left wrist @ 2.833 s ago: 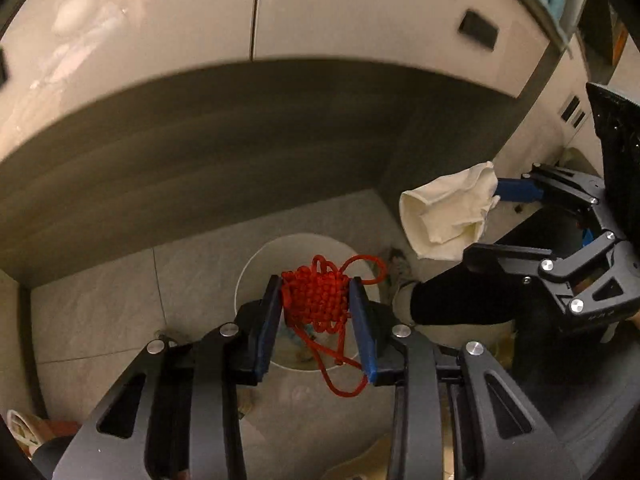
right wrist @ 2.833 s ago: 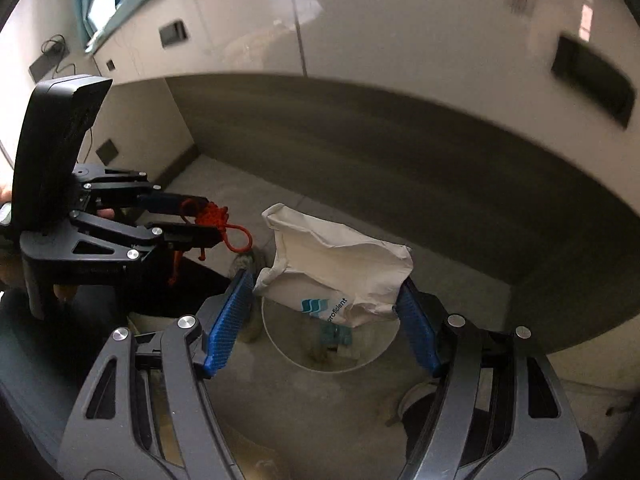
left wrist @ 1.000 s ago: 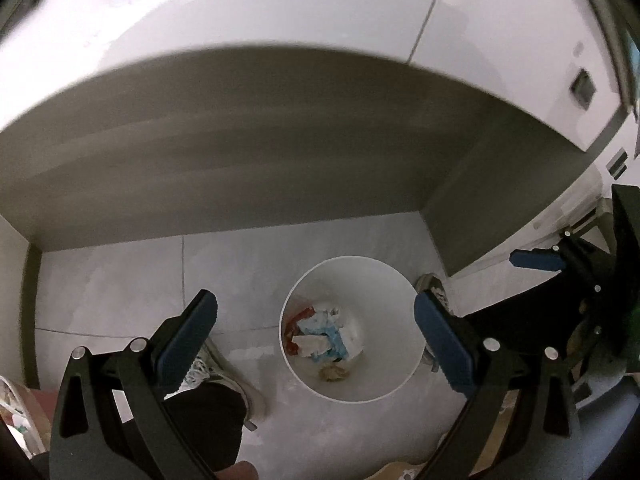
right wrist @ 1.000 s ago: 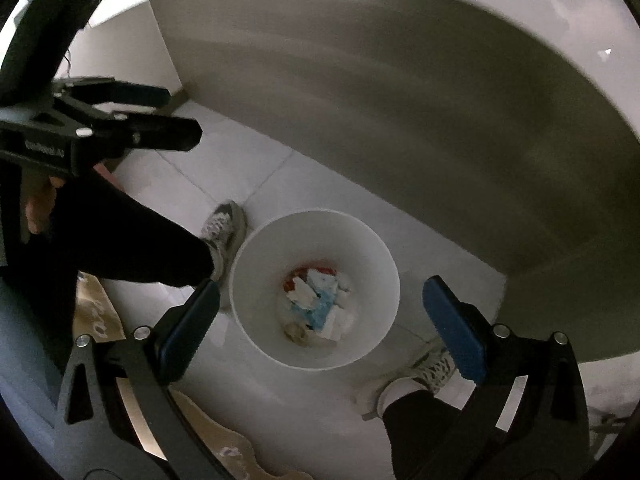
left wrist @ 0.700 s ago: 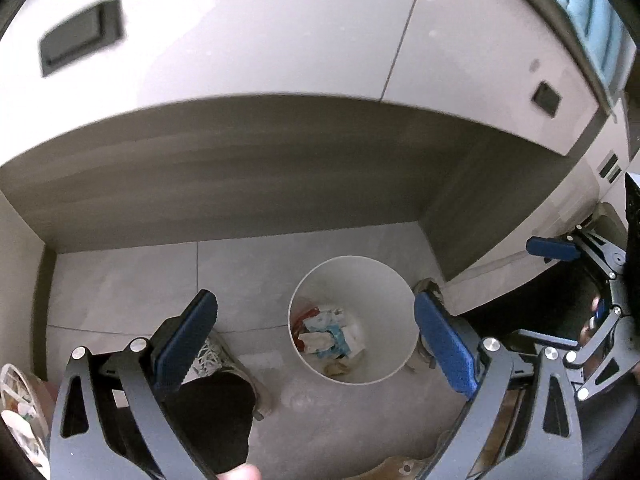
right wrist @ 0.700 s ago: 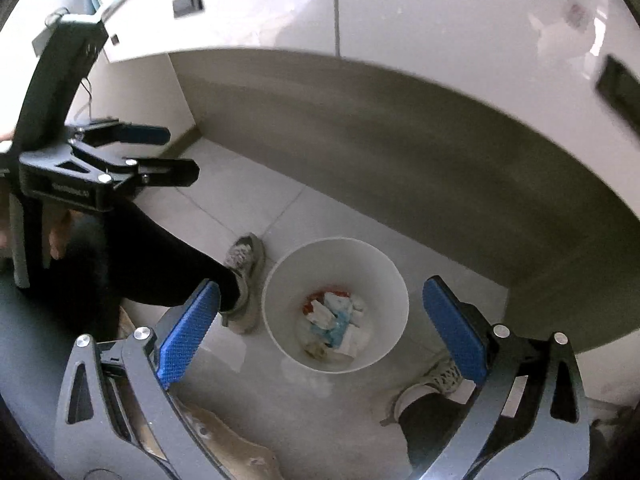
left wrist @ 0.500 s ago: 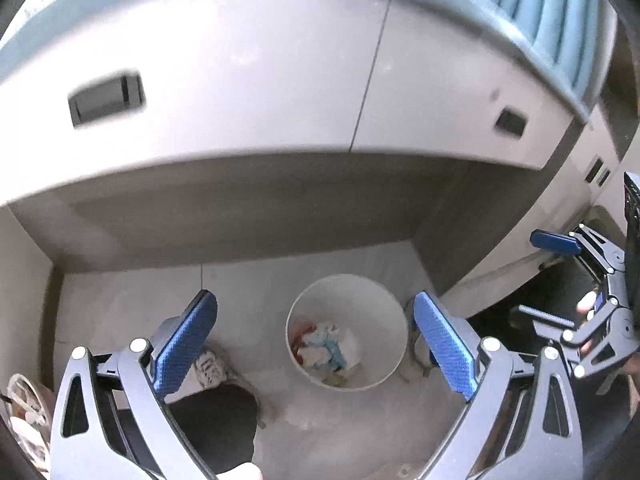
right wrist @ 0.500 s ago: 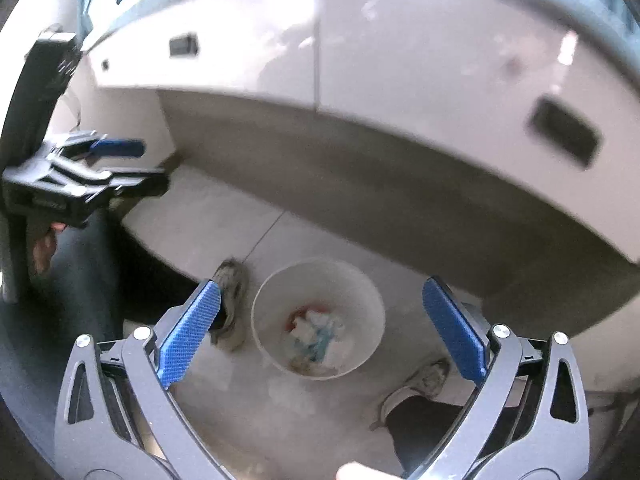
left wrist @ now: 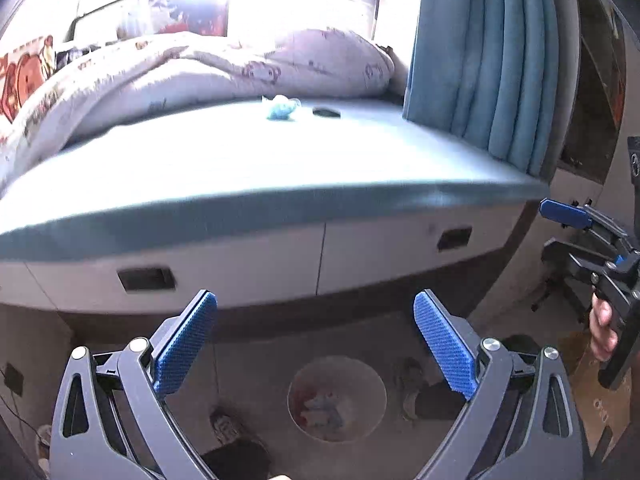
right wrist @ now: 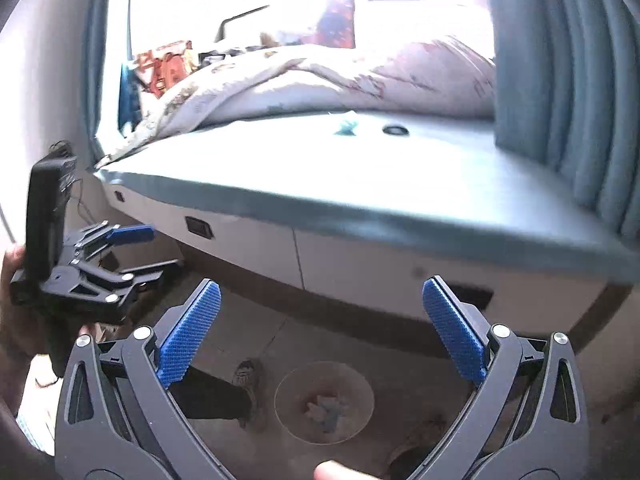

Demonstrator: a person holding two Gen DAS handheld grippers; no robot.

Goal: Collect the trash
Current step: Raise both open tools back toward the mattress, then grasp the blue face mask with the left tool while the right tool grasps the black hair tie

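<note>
Item 1. Left hand-held gripper (left wrist: 315, 340): jaws spread wide, nothing between the blue pads. It hangs above the floor in front of the bed platform, with the white waste bin (left wrist: 337, 398) below at 6 o'clock of its view.

Item 2. Quilt (left wrist: 192, 68): heaped along the far side of the mattress, from 9 to 12 o'clock. Loose folds; a pad could likely catch one on a long reach.

Item 3. Crumpled light-blue scrap (left wrist: 281, 108): the remaining trash as far as can be seen, lying on the grey-blue mattress (left wrist: 248, 160) at 12 o'clock, just in front of the quilt. It looks light and soft; a hasty closing would probably push it away or pinch bedding with it.

Item 4. Small dark ring-shaped object (left wrist: 326, 111): just right of the scrap, apart from it. Nature unclear; risk of taking it by mistake.

Item 5. Right hand-held gripper (right wrist: 321, 336): likewise wide open and empty.

Item 6. Blue curtain (right wrist: 568, 80): hangs at 2 o'clock over the mattress corner, narrowing approach from the right.

Room: the near mattress is bare; its front edge overhangs the drawer fronts (left wrist: 360, 252), a likely knock point on rising.
</note>
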